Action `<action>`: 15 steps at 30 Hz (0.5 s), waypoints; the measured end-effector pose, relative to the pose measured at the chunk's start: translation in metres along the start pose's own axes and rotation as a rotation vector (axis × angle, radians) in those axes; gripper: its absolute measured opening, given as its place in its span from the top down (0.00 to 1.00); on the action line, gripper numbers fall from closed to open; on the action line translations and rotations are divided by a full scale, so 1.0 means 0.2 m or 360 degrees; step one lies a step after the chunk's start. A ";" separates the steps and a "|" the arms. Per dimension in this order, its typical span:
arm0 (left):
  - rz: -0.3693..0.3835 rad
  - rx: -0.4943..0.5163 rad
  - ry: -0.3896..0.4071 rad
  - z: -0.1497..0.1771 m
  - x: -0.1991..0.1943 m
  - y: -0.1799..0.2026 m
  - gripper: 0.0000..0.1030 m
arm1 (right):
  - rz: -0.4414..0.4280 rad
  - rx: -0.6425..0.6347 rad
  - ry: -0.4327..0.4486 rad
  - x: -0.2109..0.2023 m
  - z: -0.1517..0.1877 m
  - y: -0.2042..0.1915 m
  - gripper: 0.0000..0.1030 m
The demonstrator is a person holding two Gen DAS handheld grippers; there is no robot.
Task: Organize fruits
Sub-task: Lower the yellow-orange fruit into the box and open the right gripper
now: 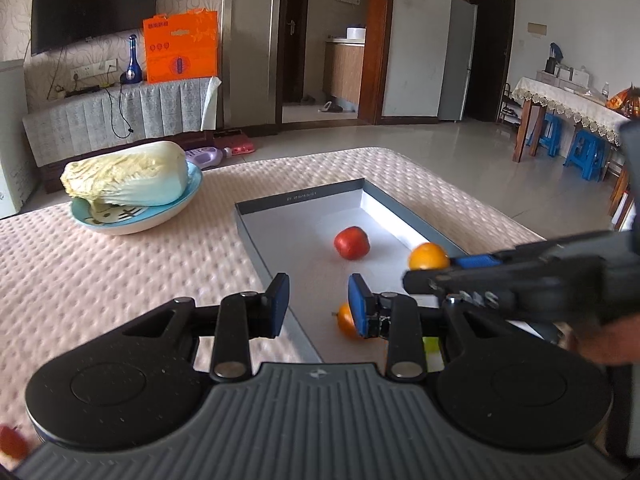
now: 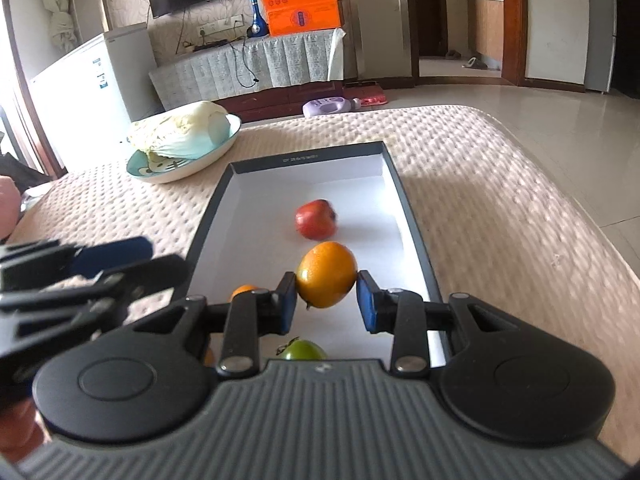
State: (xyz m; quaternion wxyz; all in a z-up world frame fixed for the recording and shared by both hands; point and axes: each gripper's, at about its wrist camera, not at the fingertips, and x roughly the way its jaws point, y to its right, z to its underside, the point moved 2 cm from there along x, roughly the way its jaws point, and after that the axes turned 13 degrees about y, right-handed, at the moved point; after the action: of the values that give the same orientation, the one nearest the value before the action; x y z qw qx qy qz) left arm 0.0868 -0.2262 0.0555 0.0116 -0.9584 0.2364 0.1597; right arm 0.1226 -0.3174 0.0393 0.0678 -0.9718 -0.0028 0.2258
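Left wrist view: left gripper [image 1: 318,306] hangs over the near left rim of the tray [image 1: 256,222], jaws narrow with nothing between the pads, so effectively clenched on air. The tray sits on the quilted bed [image 1: 120,264], toward its right side. Inside: red fruit [image 1: 351,243] mid-tray, small orange fruit [image 1: 346,320] at the near end, half hidden behind the right pad. Right gripper [image 1: 452,266] comes in from the right edge, with the big orange [image 1: 428,256] at its tips by the tray's right wall. Cabbage [image 1: 128,174] lies on a plate [image 1: 132,220] at the bed's far left part, well apart from the tray. Another red fruit [image 1: 12,440] at the bottom left corner, blurred. Right wrist view: right gripper [image 2: 326,298] grasps the big orange [image 2: 326,274], both pads pressing its sides, held over the tray floor near the right wall [image 2: 416,232]. Red fruit [image 2: 316,219] just beyond it, mid-tray. Small orange fruit [image 2: 243,291] left of the left finger, green fruit [image 2: 302,350] at the tray's near end, partly hidden by the gripper body. Left gripper [image 2: 120,260] blurred at the left, outside the tray's left rim. Cabbage [image 2: 184,130] and plate [image 2: 176,172] at the bed's far left.
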 end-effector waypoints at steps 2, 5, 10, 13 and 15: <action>-0.0003 0.0011 0.0011 0.01 -0.09 0.01 0.64 | -0.0008 -0.0006 -0.0002 0.00 0.00 0.00 0.66; 0.0011 0.0016 0.0025 0.02 -0.24 0.04 0.64 | 0.0006 0.0015 -0.0004 0.00 0.00 0.00 0.66; 0.0106 -0.0051 -0.0015 0.08 -0.49 0.08 0.64 | 0.0003 0.0037 -0.0020 0.02 0.01 -0.01 0.65; 0.0146 -0.0012 -0.0050 0.13 -0.58 0.12 0.64 | 0.0012 0.0036 -0.0028 0.04 0.00 -0.02 0.65; 0.0168 0.0003 -0.0096 0.18 -0.61 0.16 0.64 | 0.0019 0.0052 -0.0032 0.05 0.01 -0.03 0.65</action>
State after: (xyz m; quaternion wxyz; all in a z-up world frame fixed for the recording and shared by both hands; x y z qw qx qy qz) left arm -0.0401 -0.1960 0.0611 0.0112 -0.9393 0.2862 0.1889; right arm 0.1309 -0.3108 0.0348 0.0822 -0.9683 0.0061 0.2360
